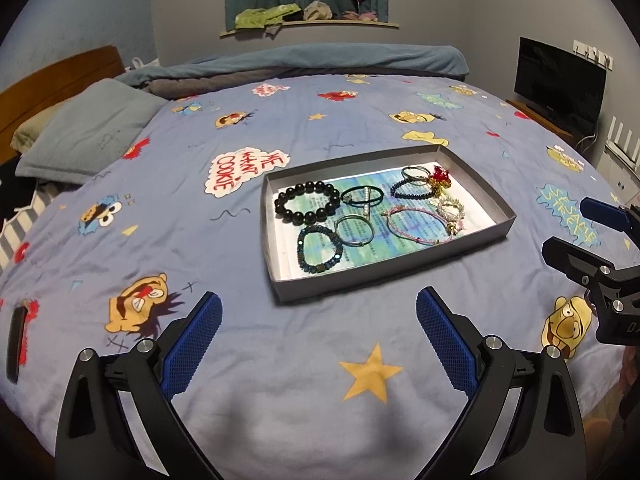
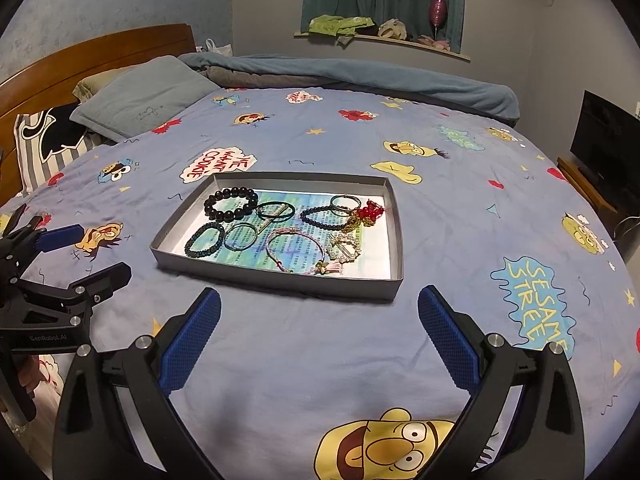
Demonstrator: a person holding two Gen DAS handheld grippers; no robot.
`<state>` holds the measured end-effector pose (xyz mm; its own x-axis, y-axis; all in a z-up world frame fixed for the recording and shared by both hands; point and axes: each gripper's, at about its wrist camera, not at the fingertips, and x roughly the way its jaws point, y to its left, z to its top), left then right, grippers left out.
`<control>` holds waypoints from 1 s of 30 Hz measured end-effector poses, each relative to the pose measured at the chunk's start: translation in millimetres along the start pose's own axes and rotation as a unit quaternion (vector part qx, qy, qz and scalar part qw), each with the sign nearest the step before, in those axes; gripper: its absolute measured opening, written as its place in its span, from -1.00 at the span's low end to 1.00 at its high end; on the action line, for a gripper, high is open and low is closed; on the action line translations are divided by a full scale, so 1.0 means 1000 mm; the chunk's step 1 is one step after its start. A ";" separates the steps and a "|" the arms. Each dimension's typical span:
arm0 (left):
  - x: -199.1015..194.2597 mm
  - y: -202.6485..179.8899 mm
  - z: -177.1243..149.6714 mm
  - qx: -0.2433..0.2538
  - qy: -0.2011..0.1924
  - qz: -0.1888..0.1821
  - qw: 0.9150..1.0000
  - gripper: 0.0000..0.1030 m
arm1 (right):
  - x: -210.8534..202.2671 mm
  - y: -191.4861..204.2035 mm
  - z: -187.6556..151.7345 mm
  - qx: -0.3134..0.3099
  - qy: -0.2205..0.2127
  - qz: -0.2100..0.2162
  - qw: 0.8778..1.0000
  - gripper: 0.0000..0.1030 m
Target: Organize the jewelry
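Two claws hang spread and empty above a bed dressed in a blue cartoon-print sheet (image 1: 320, 128). The left claw (image 1: 318, 308) fills the bottom of its own wrist view, blue ribbed pads wide apart over a yellow star; the right claw (image 2: 319, 306) is likewise parted over a yellow cartoon face at the near edge of the bed. Each shows at the rim of the other's camera, left claw at far left of the right view, right claw at far right of the left view.

Just beyond the fingertips lies a shallow grey cardboard tray (image 1: 280, 280), lined with a printed blue-green sheet and holding all the jewelry. At its left end sits a black bead bracelet (image 1: 307, 203), with a dark teal bead bracelet (image 1: 320, 250) nearer the cameras. Beside these lie a thin green bangle (image 1: 352, 231) and a dark cord bracelet (image 1: 362, 197) crossed by a pale bar. A pink cord bracelet (image 1: 416, 226) rests toward the tray's near right side, a pale chain piece (image 1: 450, 208) touching it. At the far right, a navy bead bracelet (image 1: 412, 192) overlaps a thin bangle and a red-and-gold charm (image 1: 440, 178).

Farther off are a grey-blue pillow (image 1: 88, 132), a rolled blanket (image 1: 320, 60) and a wooden headboard (image 1: 60, 76). A dark screen (image 1: 560, 80) stands at right, and a curtained window ledge (image 1: 308, 26) closes the scene.
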<state>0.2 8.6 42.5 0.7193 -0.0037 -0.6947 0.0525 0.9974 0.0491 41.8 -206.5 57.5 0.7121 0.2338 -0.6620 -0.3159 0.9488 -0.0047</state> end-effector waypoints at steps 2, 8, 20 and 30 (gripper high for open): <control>0.000 0.000 0.000 0.000 0.000 0.000 1.000 0.88 | 0.001 0.001 0.001 -0.001 0.001 0.000 1.000 0.89; 0.000 0.001 -0.001 0.000 0.000 0.001 1.000 0.88 | 0.002 0.003 0.002 -0.003 0.001 0.001 1.000 0.89; 0.000 0.001 -0.002 0.000 0.001 0.000 1.000 0.88 | 0.002 0.004 0.003 -0.004 0.001 0.002 1.000 0.89; -0.001 0.001 -0.002 0.000 0.001 0.000 1.000 0.88 | 0.003 0.004 0.003 -0.005 0.002 0.002 1.000 0.89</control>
<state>-1.7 9.3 42.1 0.7186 -0.0033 -0.6954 0.0528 0.9974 0.0498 44.6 -201.3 58.0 0.7084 0.2360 -0.6652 -0.3240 0.9460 -0.0094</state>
